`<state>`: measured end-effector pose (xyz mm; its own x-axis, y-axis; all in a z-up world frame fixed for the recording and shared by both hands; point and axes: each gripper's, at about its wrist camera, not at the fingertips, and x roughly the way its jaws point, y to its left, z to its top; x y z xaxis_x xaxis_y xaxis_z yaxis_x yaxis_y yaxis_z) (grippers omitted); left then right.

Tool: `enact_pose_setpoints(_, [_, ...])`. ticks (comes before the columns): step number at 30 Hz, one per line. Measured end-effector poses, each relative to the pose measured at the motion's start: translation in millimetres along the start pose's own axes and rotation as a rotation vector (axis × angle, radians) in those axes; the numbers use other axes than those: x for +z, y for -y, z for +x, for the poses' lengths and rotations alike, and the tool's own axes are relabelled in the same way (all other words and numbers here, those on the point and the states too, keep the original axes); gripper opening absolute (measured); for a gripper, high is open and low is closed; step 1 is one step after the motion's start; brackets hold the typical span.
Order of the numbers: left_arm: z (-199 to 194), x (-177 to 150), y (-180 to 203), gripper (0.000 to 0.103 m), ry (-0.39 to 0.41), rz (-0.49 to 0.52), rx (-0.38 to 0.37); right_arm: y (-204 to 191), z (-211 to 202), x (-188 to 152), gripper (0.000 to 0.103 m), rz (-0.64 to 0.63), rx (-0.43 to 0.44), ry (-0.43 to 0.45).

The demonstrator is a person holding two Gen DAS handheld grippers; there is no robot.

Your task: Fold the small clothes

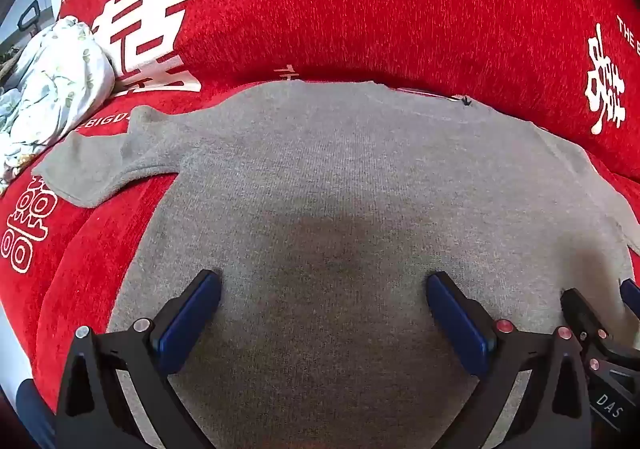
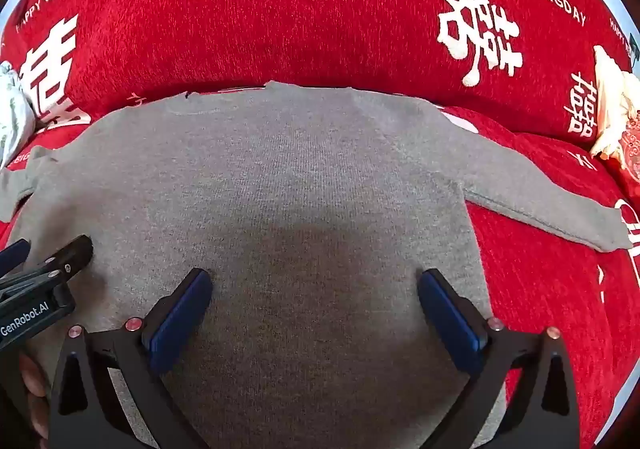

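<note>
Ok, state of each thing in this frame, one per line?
Grey sweater: spread flat, unfolded, both sleeves out.
Left gripper: open, above the sweater, holding nothing.
Right gripper: open, above the sweater, holding nothing.
Floral cloth: crumpled, off to the left.

The sweater (image 1: 320,177) is plain grey knit. The sofa cover (image 1: 360,9) beneath is bright red with white characters and lettering. At far left, a crumpled cloth (image 1: 56,89) is white with green leaf print. Both grippers carry blue pads (image 1: 188,321) on black frames.

Small grey knit sweater (image 1: 320,177), flat, both sleeves spread outward
</note>
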<state>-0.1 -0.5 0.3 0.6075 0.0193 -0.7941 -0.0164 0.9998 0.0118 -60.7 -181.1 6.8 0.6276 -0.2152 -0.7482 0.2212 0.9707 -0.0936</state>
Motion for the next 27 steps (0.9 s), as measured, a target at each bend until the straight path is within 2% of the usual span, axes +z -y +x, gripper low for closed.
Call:
enact_pose_setpoints(12, [-9,0,-7,0.103,0.002,-0.012,-0.003,5,-5,-4,0.103,0.017,0.024,0.005])
enact_pose_setpoints(27, [-10,-6,-4,0.103,0.007,-0.009,0.016,1,-2,-2,0.103,0.012,0.013,0.0])
